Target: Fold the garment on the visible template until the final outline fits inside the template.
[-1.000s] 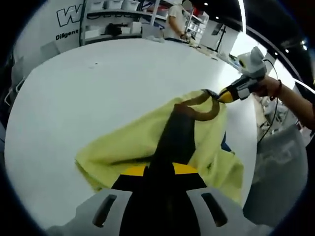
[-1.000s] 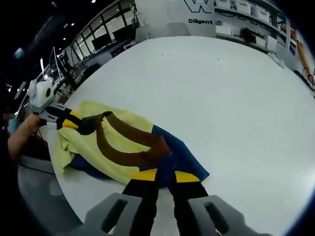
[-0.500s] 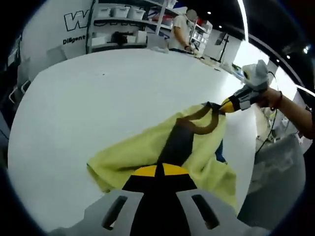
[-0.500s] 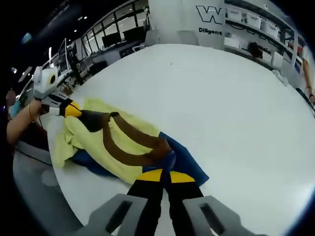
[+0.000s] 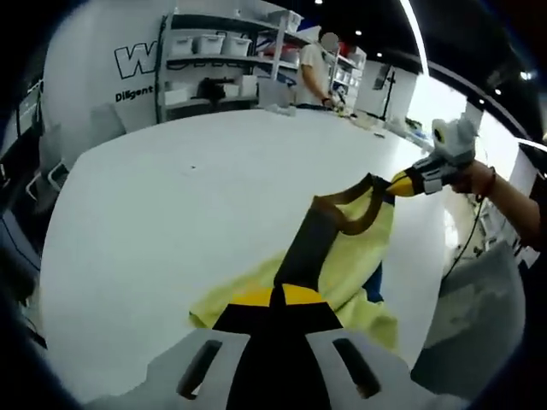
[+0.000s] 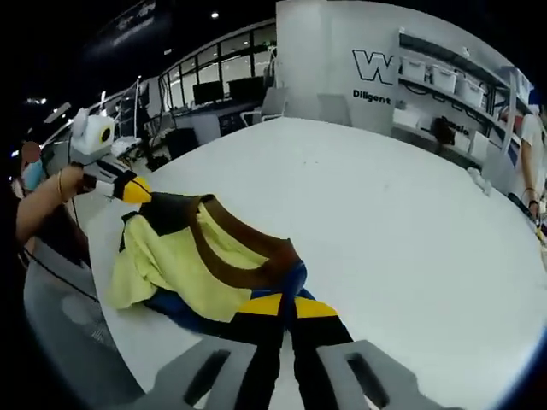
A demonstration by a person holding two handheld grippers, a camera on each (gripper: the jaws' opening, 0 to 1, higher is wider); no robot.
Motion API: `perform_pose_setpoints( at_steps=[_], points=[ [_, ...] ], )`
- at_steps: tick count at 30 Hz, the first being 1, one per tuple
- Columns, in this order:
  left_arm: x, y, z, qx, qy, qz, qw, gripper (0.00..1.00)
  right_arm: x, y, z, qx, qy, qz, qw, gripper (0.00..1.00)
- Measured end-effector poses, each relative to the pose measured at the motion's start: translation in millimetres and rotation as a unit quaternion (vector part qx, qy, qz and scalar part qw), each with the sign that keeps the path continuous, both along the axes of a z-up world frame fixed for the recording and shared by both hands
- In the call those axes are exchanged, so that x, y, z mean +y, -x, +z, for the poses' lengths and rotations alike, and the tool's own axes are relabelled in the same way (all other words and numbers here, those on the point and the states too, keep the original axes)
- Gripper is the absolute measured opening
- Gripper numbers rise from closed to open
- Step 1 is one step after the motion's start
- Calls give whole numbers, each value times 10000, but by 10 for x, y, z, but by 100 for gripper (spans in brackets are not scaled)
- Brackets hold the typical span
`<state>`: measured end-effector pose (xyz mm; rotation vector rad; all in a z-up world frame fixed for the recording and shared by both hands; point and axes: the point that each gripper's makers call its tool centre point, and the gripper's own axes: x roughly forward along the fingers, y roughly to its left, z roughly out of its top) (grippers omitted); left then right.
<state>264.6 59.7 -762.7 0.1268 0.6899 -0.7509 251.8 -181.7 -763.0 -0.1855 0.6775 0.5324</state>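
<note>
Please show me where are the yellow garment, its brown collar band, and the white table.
yellow garment [image 6: 171, 256], right gripper view, on the yellow cloth body.
brown collar band [image 6: 235, 242], right gripper view, on the band's middle.
white table [image 5: 188, 196], left gripper view, on bare tabletop.

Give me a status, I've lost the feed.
Left gripper and right gripper both shut on garment, holding its brown collar band off the table. Still unfolded. Nothing in the way.

Bright overhead strip lighting, table [image 5: 171, 196] glare, soft fisheye-warped edges.
</note>
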Motion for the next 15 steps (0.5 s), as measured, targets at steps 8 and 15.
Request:
perform_pose_setpoints(
  at_steps=[8,15],
  points=[
    [125,-206,446,-530,-61,169,9984,0,143,-175,469,-512,-4,159,9986,0],
    [230,-329,668,-902,-179,247,9955,0,211,-323,724,-836,-166,113,9963,0]
  ],
)
